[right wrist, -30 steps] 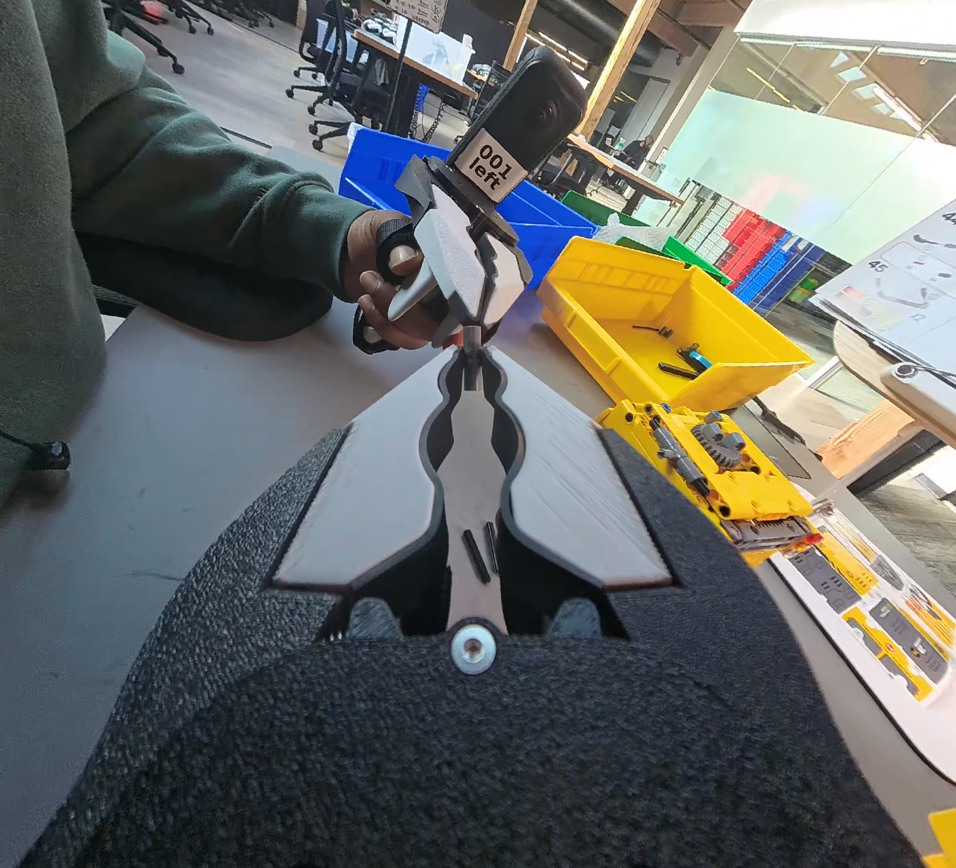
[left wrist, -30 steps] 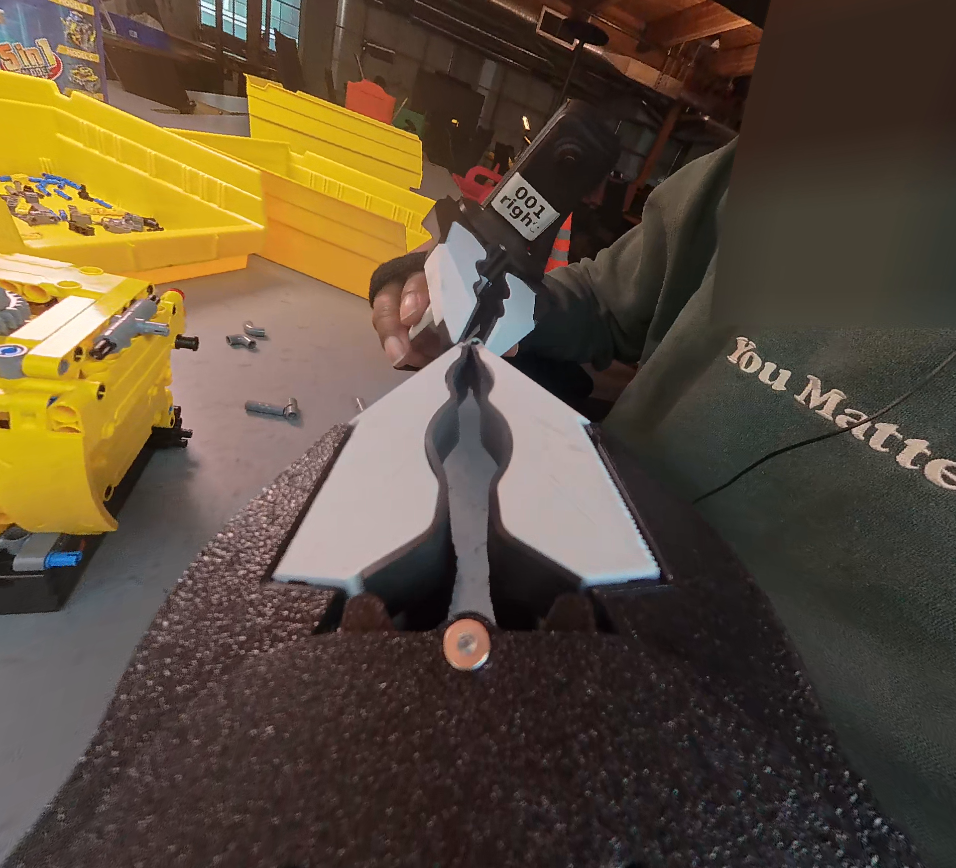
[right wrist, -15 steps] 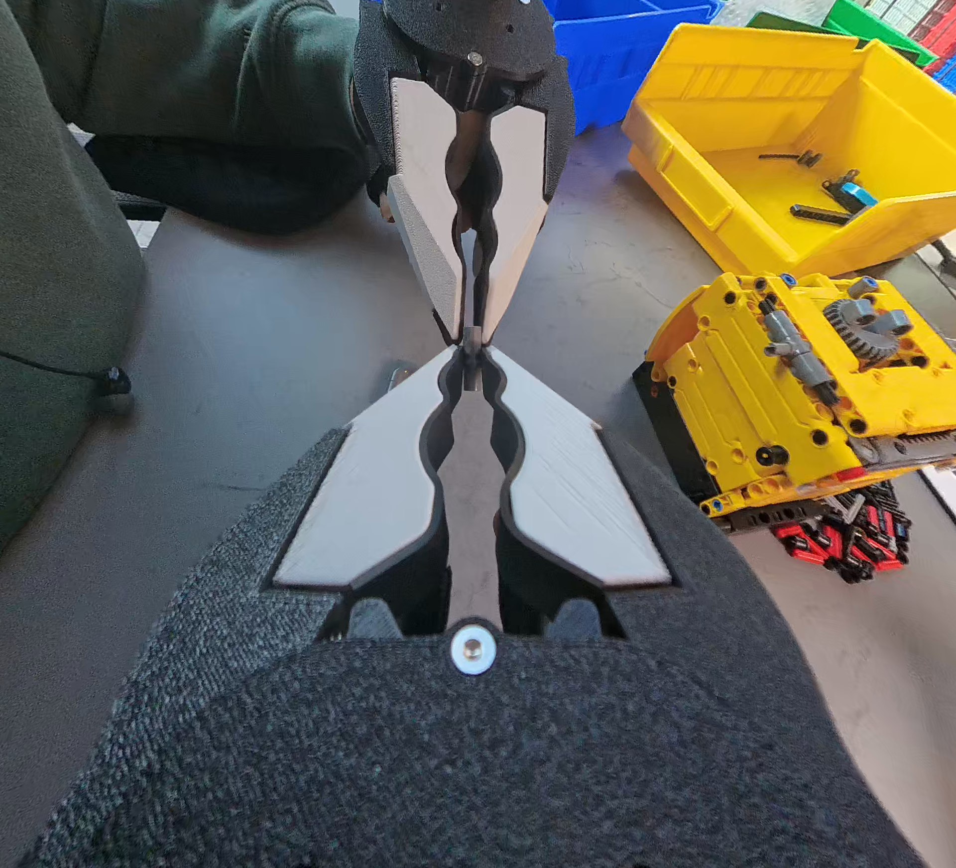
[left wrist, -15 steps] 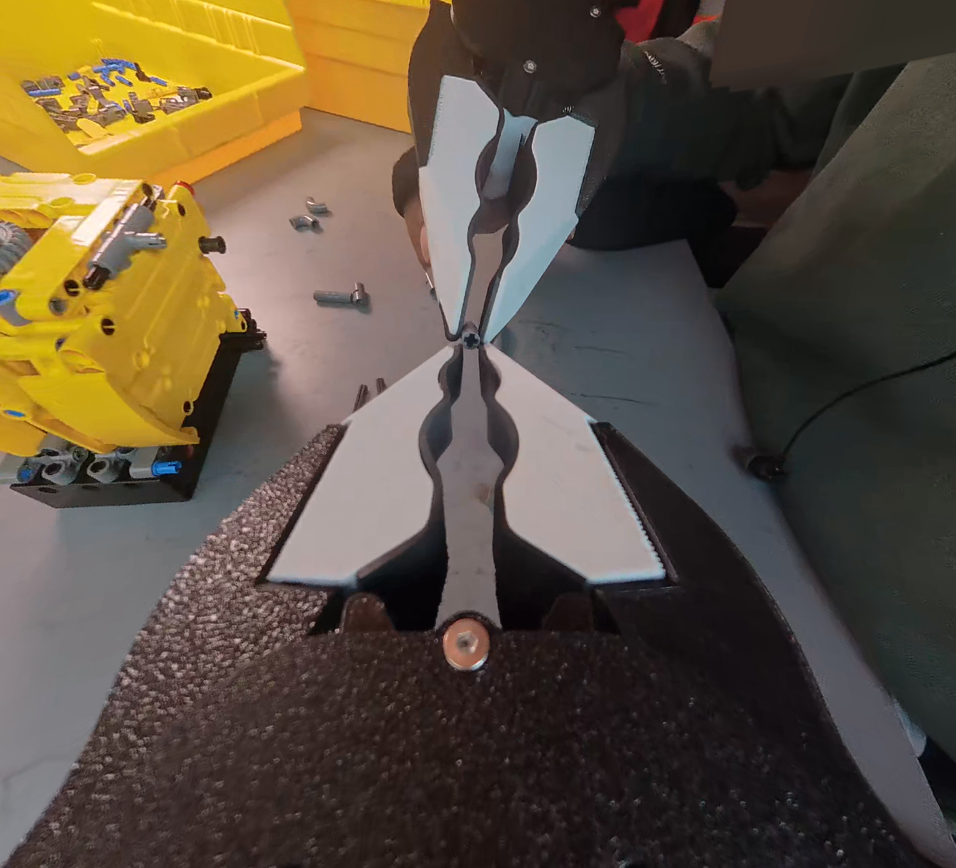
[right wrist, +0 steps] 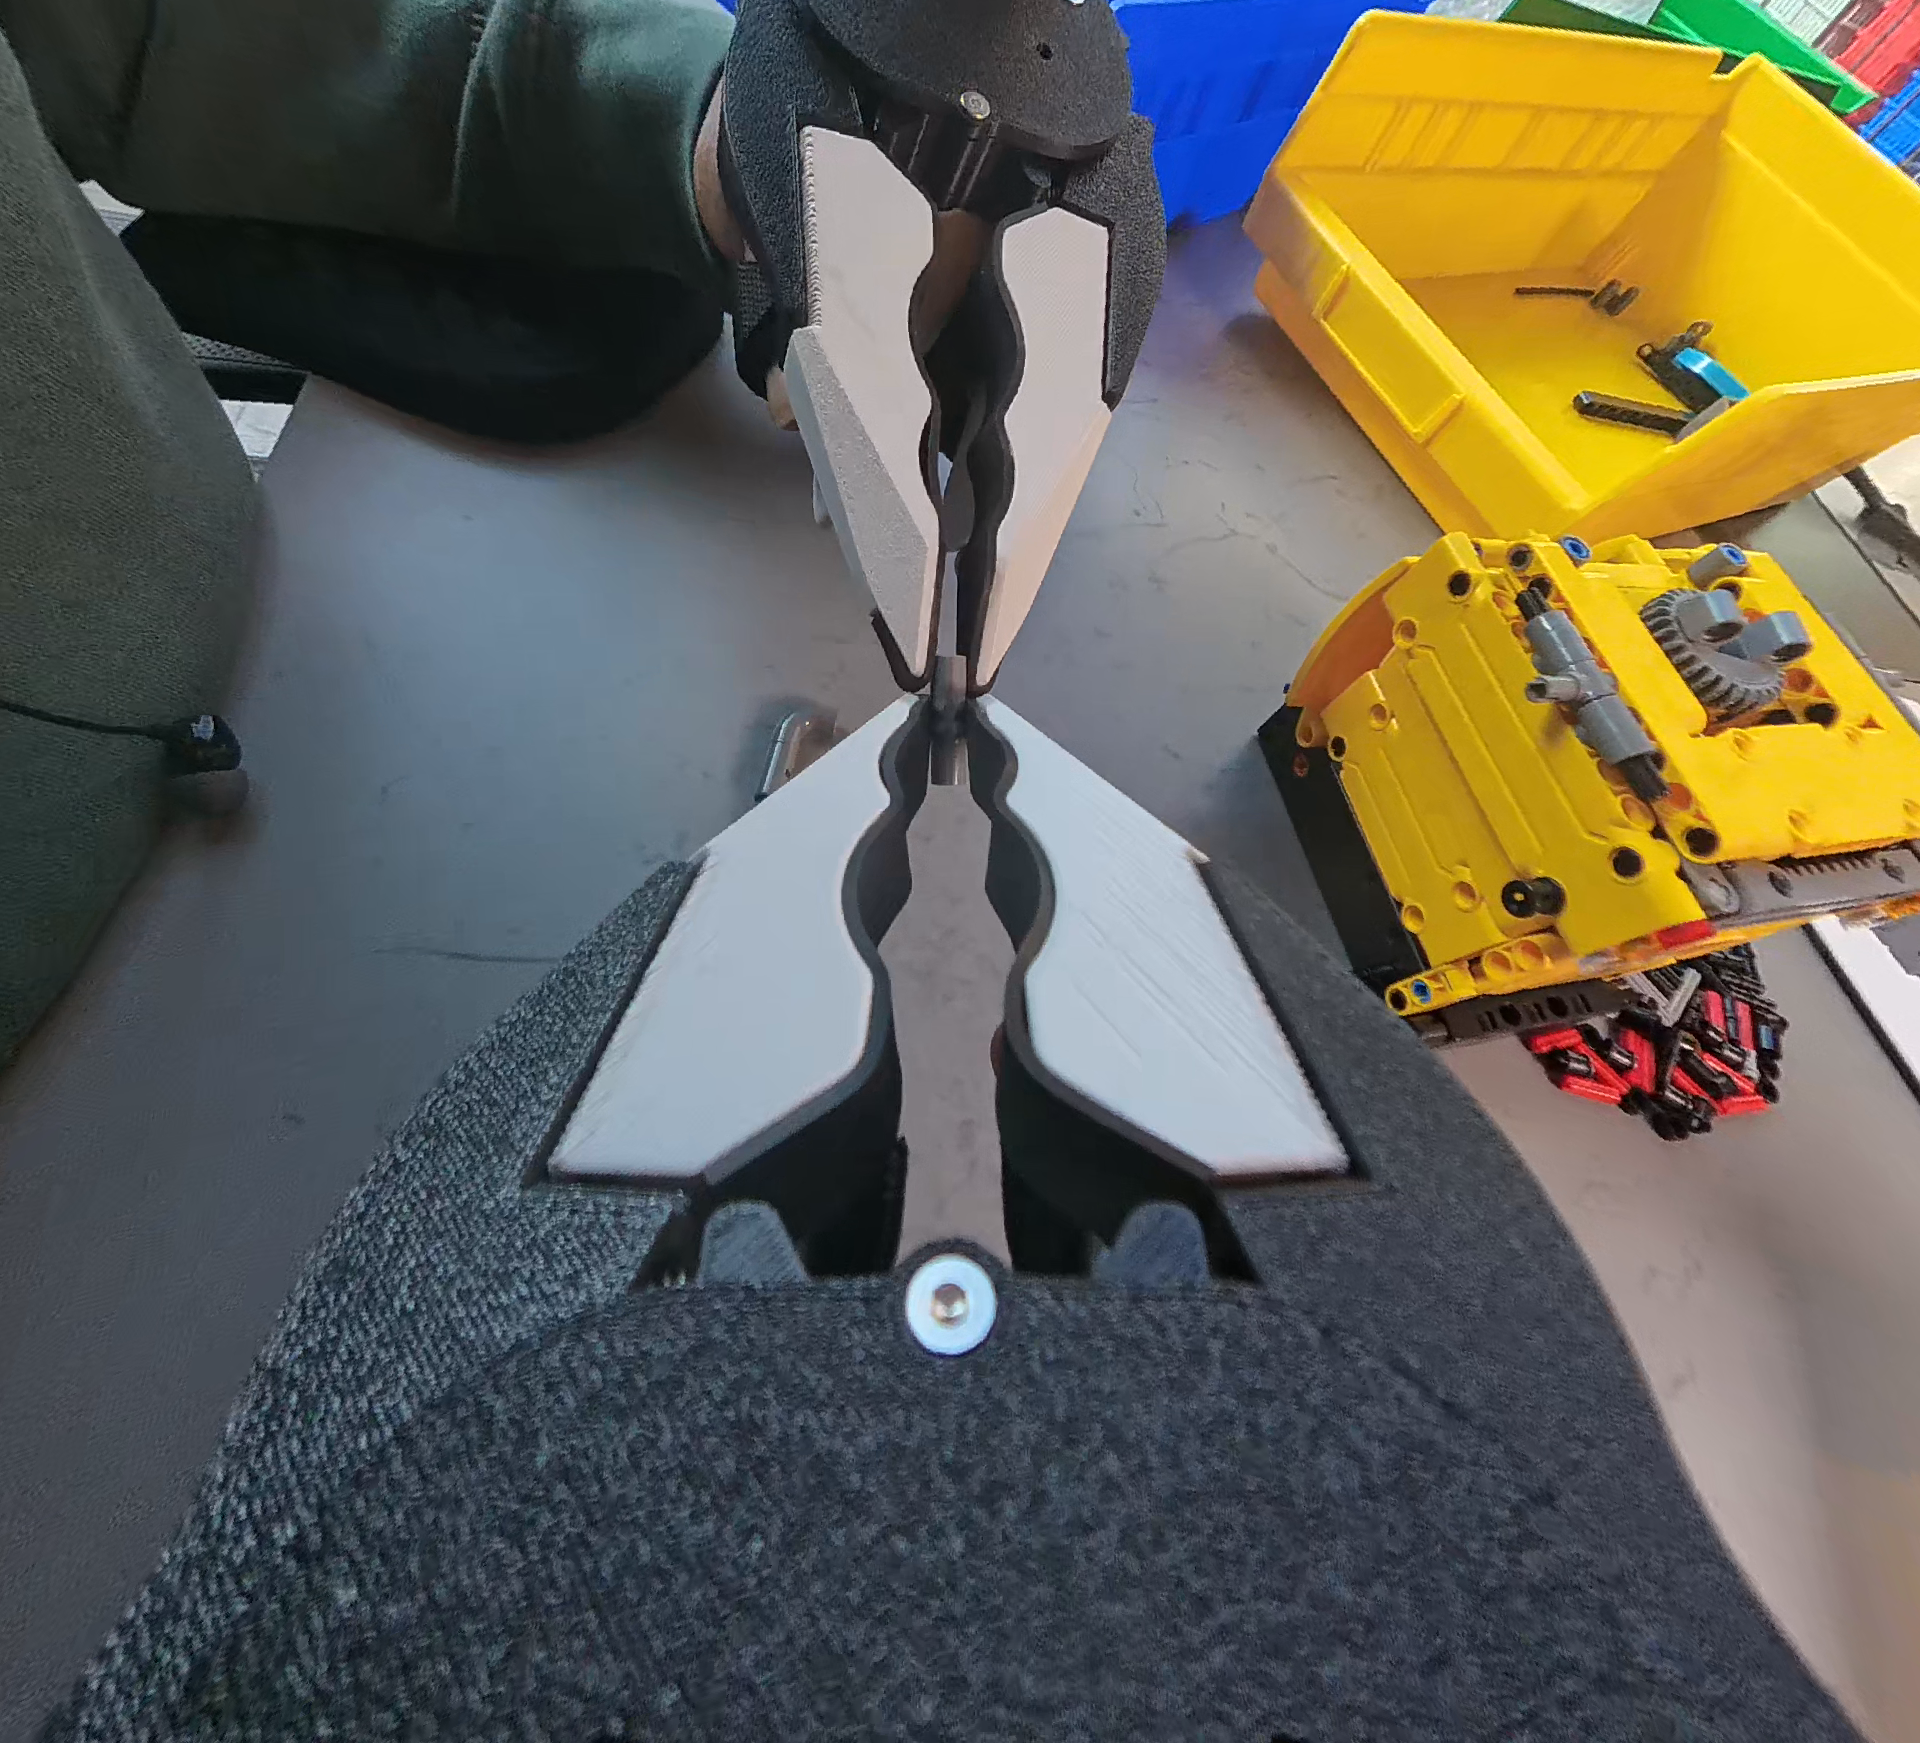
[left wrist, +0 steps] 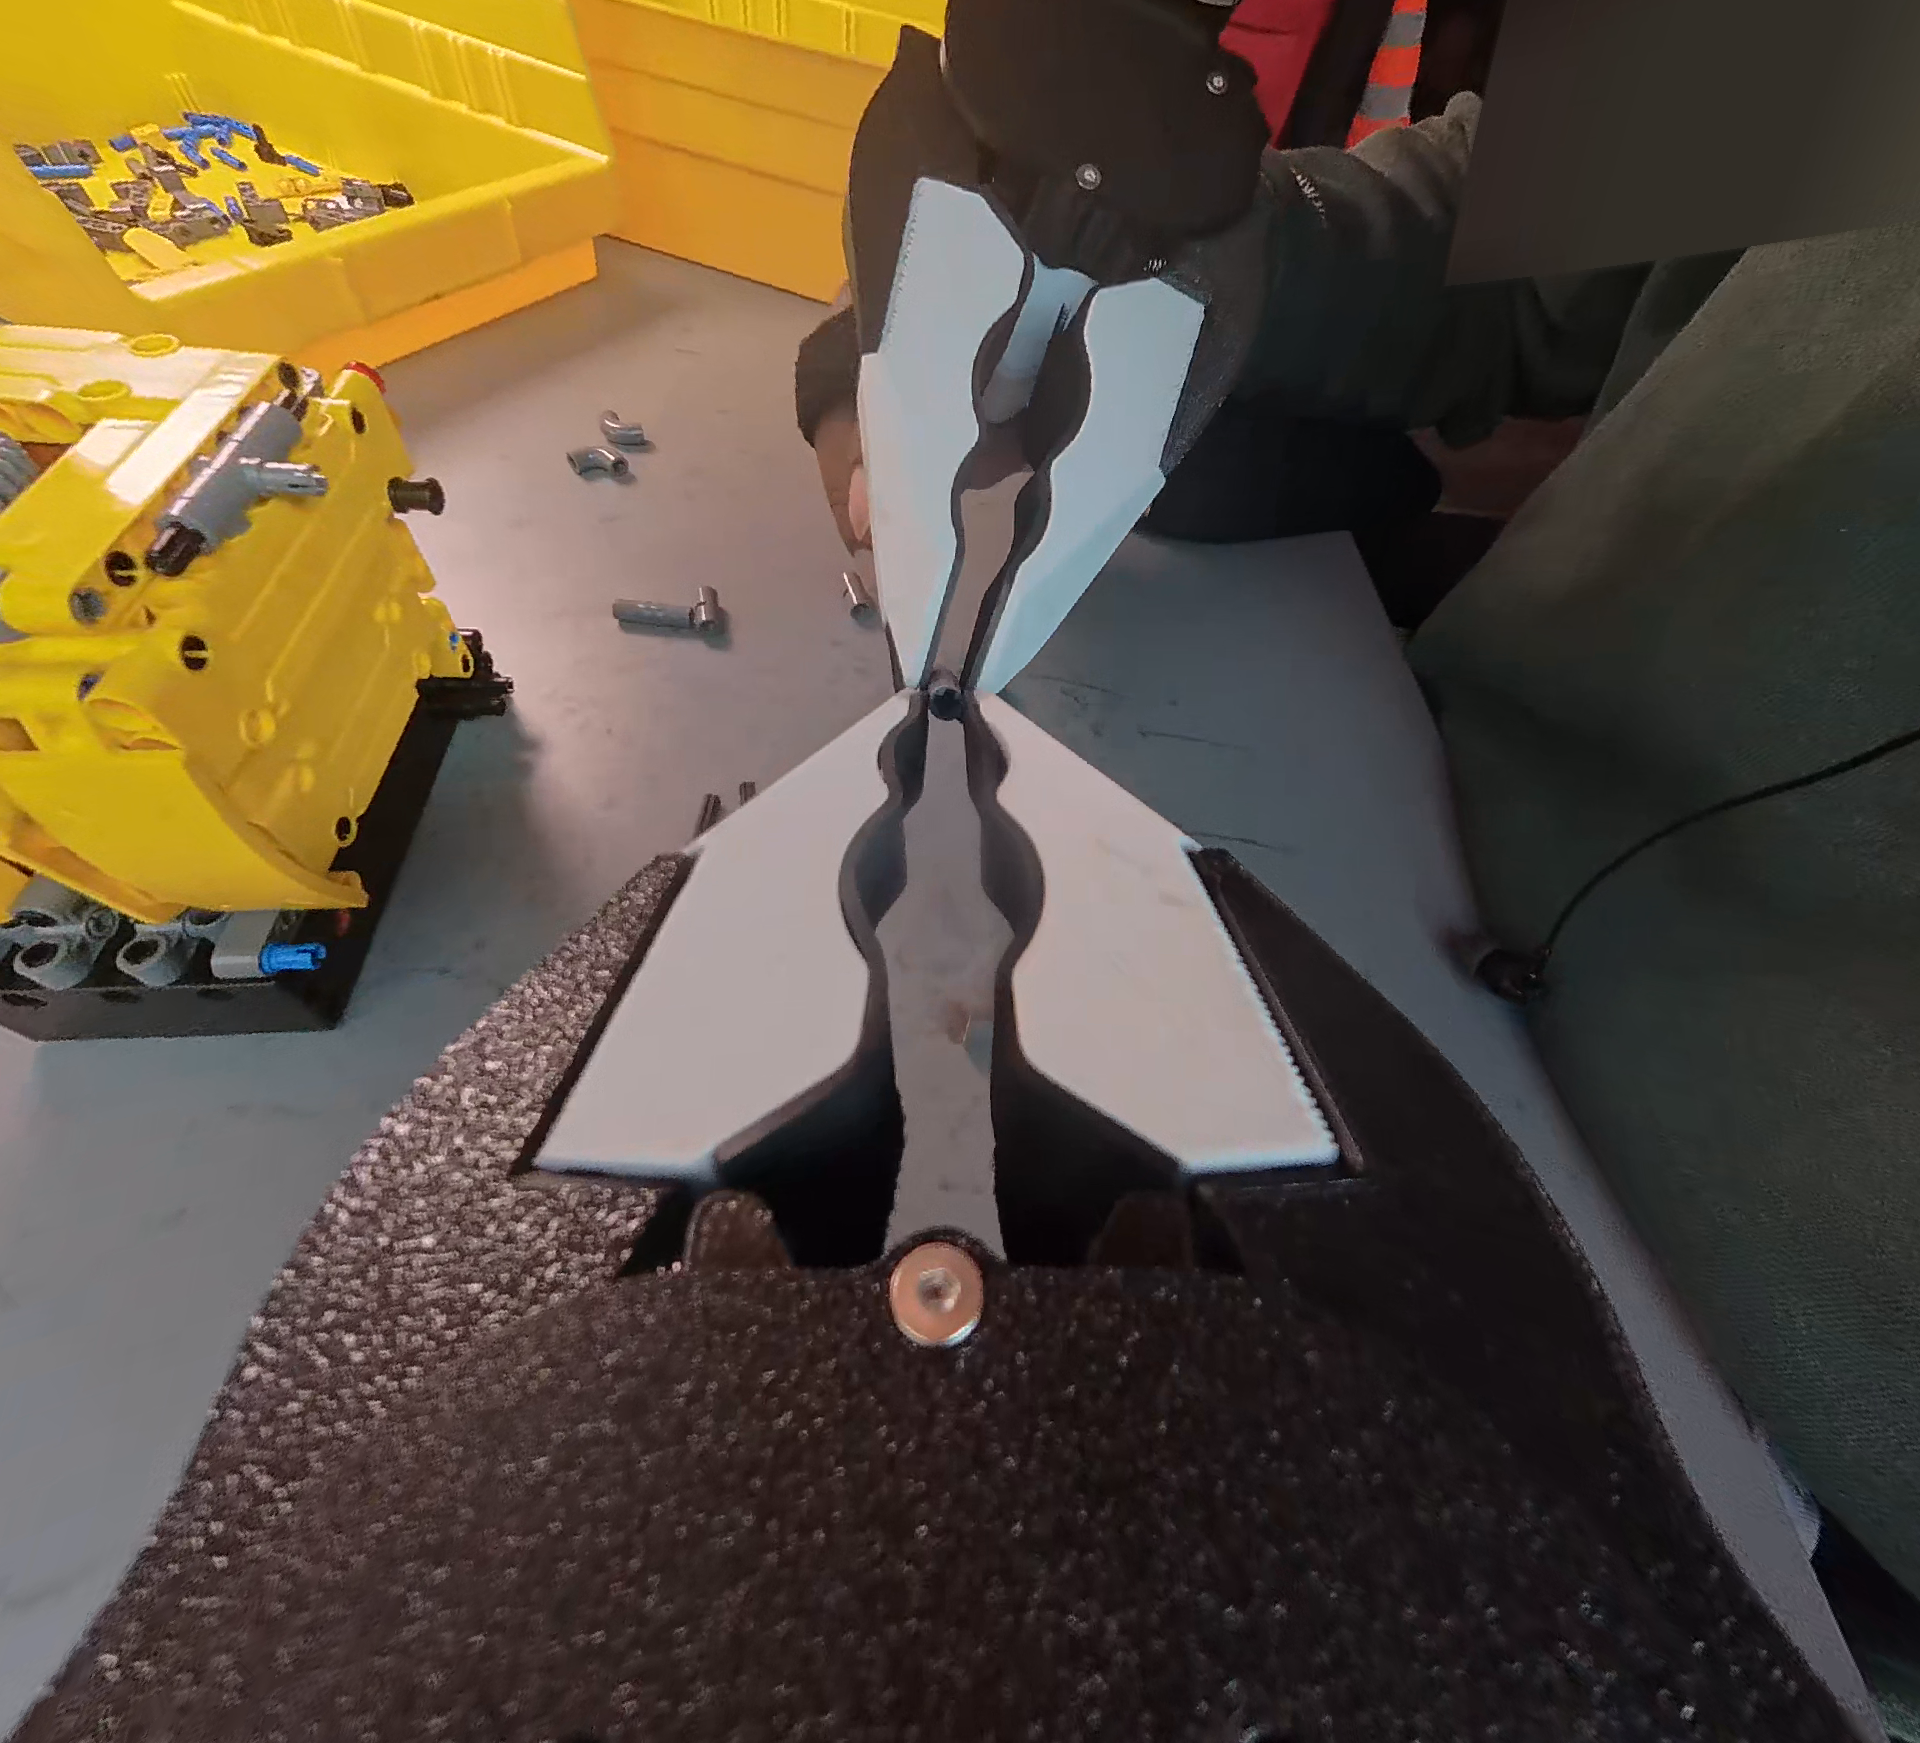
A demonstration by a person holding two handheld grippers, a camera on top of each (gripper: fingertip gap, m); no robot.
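Between the two sets of fingertips, above the grey table [left wrist: 1195, 758], a small dark pin [right wrist: 948, 725] is mostly hidden; only its round end [left wrist: 943, 694] shows from the left wrist view, and its full length cannot be made out. Left gripper [left wrist: 940, 706] and right gripper [right wrist: 948, 727] meet tip to tip, each with jaws drawn together on that pin. Beside them stands a yellow brick model [right wrist: 1579, 758], its left side cut off in the left wrist view [left wrist: 197, 613]. Loose grey connectors [left wrist: 670, 615] lie near a yellow bin [left wrist: 499, 166] of small parts.
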